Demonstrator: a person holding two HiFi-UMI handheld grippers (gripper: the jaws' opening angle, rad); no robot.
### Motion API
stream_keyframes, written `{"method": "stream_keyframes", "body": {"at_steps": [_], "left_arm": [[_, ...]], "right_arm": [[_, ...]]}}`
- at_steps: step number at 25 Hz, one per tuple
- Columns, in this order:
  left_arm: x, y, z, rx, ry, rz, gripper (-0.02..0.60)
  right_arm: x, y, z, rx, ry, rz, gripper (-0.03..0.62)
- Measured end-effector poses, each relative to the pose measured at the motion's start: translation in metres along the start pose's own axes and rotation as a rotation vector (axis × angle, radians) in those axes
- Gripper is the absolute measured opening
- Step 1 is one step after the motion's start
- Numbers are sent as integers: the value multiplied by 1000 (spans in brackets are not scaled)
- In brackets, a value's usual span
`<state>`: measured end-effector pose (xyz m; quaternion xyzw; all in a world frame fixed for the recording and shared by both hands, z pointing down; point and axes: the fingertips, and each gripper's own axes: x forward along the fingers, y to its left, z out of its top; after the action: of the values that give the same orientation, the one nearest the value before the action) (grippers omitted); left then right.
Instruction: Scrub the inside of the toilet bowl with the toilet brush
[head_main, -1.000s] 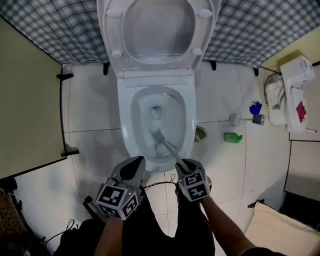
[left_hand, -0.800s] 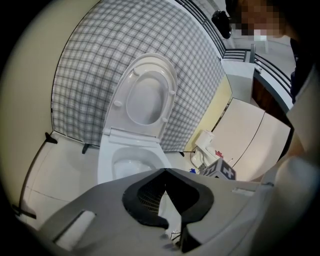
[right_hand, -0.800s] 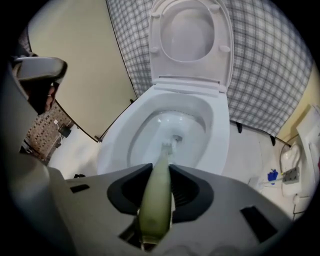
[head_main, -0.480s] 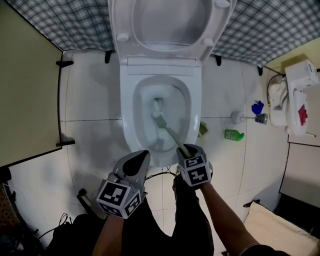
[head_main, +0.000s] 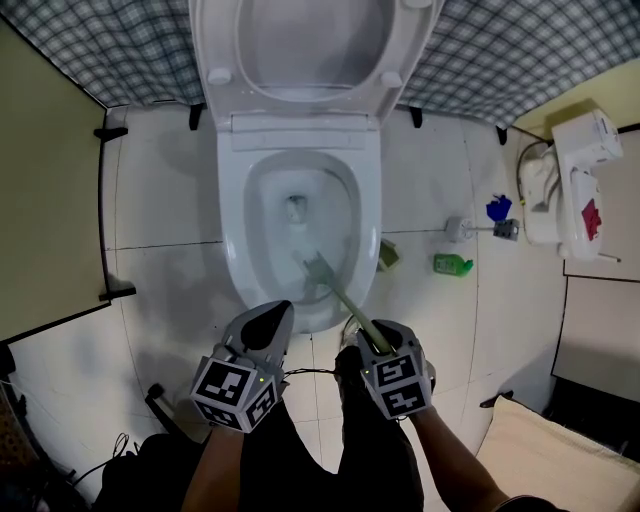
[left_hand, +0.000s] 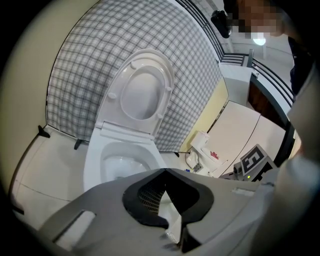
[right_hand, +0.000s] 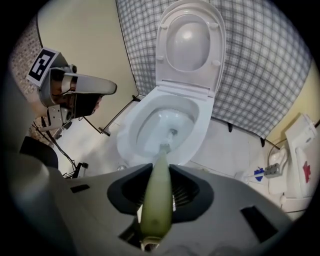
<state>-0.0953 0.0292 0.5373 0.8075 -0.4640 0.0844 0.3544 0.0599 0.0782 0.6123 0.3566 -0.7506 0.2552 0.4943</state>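
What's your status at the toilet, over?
Right gripper shut on toilet brush. Left gripper shut, empty. Brush head inside toilet bowl, near the front. Nothing blocking.

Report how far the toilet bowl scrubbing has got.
Done: the seat and lid are up, and the right hand-held gripper is clamped on the toilet brush. In hand: the brush head is inside the toilet bowl, toward its near side. Left: how much is scrubbed can't be judged; the left hand-held gripper is shut and empty.

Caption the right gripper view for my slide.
Right gripper, jaws shut on the green toilet brush, head down inside the toilet bowl.
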Motion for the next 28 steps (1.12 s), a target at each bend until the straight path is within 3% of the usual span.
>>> {"method": "stream_keyframes", "body": {"at_steps": [13,24,28], "left_arm": [[-10,-10,13,55,24,-6,9],[-20,-25,39,74,6,-6,9],[-20,-27,41,82,9,0,9]], "right_arm": [[73,-30,49,2,56,-40,121],[2,-47,49,-27,93,-94,121],[7,-60,48,-24,105,-112,123]]}}
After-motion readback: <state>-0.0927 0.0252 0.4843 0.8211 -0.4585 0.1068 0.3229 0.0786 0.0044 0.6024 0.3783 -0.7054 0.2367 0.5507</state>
